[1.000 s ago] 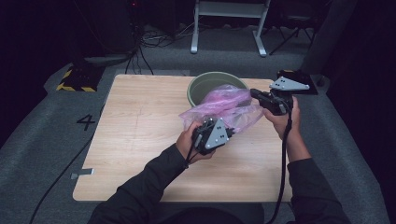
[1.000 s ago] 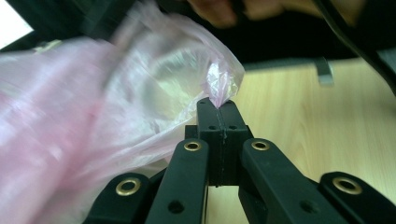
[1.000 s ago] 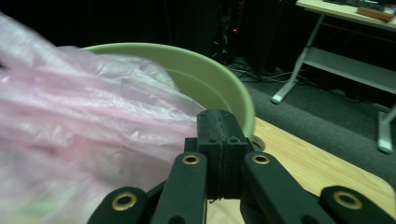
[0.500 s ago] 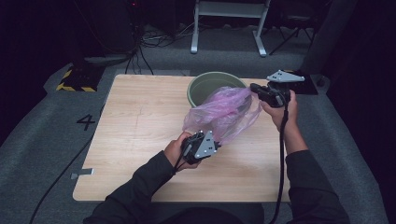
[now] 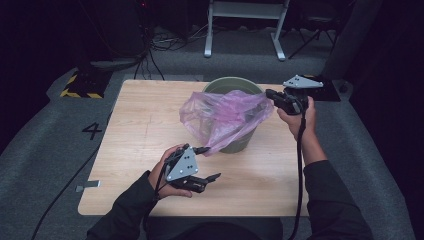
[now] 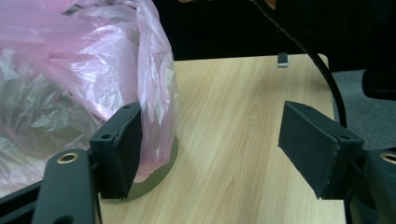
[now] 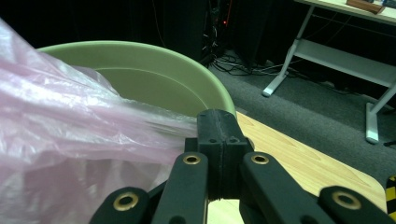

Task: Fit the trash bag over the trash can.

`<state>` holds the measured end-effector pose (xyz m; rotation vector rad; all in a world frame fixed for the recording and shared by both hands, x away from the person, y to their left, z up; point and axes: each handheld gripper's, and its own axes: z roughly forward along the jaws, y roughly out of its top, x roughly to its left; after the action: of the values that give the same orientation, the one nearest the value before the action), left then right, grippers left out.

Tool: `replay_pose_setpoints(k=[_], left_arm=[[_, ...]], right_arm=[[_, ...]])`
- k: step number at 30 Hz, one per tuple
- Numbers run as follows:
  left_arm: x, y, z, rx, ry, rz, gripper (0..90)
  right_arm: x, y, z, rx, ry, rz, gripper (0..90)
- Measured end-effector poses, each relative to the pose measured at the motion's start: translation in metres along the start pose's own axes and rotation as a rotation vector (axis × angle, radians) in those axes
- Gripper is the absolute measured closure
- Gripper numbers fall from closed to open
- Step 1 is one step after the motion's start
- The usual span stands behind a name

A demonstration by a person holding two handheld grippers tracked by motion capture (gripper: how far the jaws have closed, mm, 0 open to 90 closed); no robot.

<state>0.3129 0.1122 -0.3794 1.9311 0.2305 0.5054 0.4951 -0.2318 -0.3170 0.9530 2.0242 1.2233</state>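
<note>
Pink bag (image 5: pixel 225 117) hides green bin (image 5: pixel 240 142) front.

A translucent pink plastic bag (image 5: pixel 225 117) drapes an olive-green bin (image 5: pixel 239 142) on the pale wood-grain surface (image 5: pixel 135 130), beside black claws with grey plates, grey carpet (image 5: pixel 55 145) and a yellow-black striped block (image 5: pixel 75 86) at ten o'clock.

We've got a crinkly see-through pink bag (image 5: pixel 226 118) draped over the near rim of a green bucket (image 5: pixel 240 142), which stands upright on the wood surface (image 5: pixel 135 130), mouth partly covered.
</note>
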Motion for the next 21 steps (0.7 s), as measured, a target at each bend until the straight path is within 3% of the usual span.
replay_pose_setpoints(k=[2, 4, 9, 13, 16, 19, 21], left_arm=[[-0.002, 0.002, -0.01, -0.048, 0.028, -0.008, 24.2], [-0.004, 0.007, -0.018, -0.093, 0.021, -0.01, 24.7], [-0.01, 0.016, -0.009, -0.057, 0.098, 0.038, 25.3], [0.002, 0.02, -0.012, -0.085, 0.101, 0.006, 24.6], [0.013, 0.027, -0.023, -0.098, 0.137, 0.0, 22.8], [0.034, 0.037, -0.038, -0.122, 0.218, -0.018, 23.0], [0.05, 0.042, -0.043, -0.13, 0.245, -0.039, 23.2]], right_arm=[[0.001, 0.001, 0.0, -0.004, -0.004, -0.004, 90.0], [0.001, 0.001, -0.001, -0.005, -0.002, -0.003, 90.0], [0.003, 0.002, -0.001, -0.01, -0.004, -0.012, 90.0], [0.004, 0.003, -0.004, -0.014, -0.009, -0.016, 90.0], [0.002, 0.003, -0.006, -0.015, -0.013, -0.021, 90.0], [0.001, 0.004, -0.008, -0.022, -0.01, -0.017, 90.0], [0.002, 0.004, -0.009, -0.027, -0.008, -0.026, 89.8]])
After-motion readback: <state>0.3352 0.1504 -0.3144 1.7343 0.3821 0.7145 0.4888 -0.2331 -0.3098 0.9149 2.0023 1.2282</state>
